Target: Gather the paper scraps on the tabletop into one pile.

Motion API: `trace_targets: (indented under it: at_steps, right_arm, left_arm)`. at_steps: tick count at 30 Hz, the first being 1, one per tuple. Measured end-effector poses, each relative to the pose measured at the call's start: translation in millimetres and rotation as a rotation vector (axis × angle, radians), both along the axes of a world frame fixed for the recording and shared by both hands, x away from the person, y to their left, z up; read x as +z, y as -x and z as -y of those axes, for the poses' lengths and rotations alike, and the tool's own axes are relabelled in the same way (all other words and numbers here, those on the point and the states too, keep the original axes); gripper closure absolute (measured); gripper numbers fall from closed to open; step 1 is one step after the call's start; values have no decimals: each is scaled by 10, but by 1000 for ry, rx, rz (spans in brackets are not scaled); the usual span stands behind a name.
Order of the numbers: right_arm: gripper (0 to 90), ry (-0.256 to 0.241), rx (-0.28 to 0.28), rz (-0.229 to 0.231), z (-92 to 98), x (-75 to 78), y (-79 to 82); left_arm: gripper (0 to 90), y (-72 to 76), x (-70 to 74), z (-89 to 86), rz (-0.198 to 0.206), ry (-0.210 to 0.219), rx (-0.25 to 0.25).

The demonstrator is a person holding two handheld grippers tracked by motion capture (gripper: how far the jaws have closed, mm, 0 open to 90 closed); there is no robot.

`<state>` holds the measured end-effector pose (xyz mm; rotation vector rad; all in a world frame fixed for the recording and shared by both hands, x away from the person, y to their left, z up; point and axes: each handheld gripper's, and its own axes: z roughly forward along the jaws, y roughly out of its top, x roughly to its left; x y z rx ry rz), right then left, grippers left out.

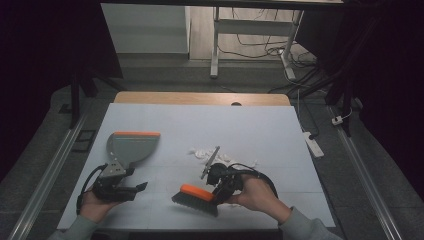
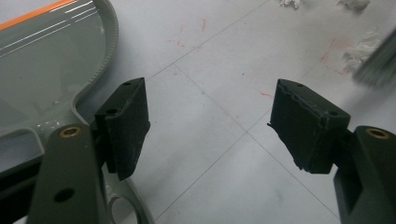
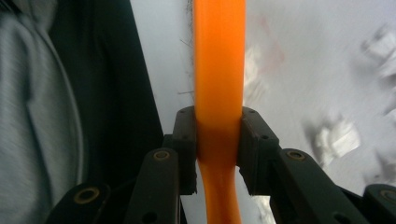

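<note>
Brush (image 1: 196, 199), one of it, lies toward the surface's (image 1: 260, 125) near edge, its orange handle clamped in the right claw (image 3: 218, 149). The step looks like sweeping: keep the bristles low and draw the white scraps (image 1: 207, 152), several pieces near the middle, toward the one dustpan (image 1: 131, 147) at the left. The left claw (image 2: 210, 126) stands apart beside the pan's handle; it should clamp that first.
</note>
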<state>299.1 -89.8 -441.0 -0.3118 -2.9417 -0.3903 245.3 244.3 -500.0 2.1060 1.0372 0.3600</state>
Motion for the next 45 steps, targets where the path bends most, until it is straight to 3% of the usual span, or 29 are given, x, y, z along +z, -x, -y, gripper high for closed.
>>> trace_targets:
  at_steps: [2,7,8,9,15,21,28,33,36,38,40,43,45]
  right_arm:
    - [703,35,18,17,-9,-69,1]
    - [704,59,-14,85,-8,-47,-123]
    - [703,60,-36,116,0,-48,-164]
    - [703,62,-53,111,7,-44,-222]
    - [704,76,-163,192,132,-12,-569]
    - [703,32,-178,180,263,9,-664]
    - [703,-64,-103,128,474,209,-562]
    - [703,-66,-43,76,709,267,-447]
    - [703,-44,14,21,824,217,-339]
    - [703,-5,49,-25,863,152,-268]
    - [703,41,88,-36,868,79,-199]
    - [703,90,89,11,836,-13,-160]
    - [703,97,94,36,815,-13,-195]
  left_arm:
    - [289,1,1,0,1,0,0]
    - [289,-2,-4,1,-2,-3,0]
    - [289,-3,-6,1,-3,-2,0]
    - [288,-3,-7,0,-3,-2,1]
    - [289,-5,-11,-12,-3,0,3]
    - [289,-5,-14,-9,-5,-2,2]
    - [289,-11,-17,-5,-8,-3,3]
    - [289,-13,-18,4,-9,-5,1]
    - [289,-18,-19,11,-10,-7,-1]
    - [289,-24,-23,15,-12,-8,-2]
    - [289,-32,-27,22,-15,-7,-3]
    - [288,-34,-27,29,-16,-6,-3]
    - [289,-34,-27,31,-16,-7,-4]
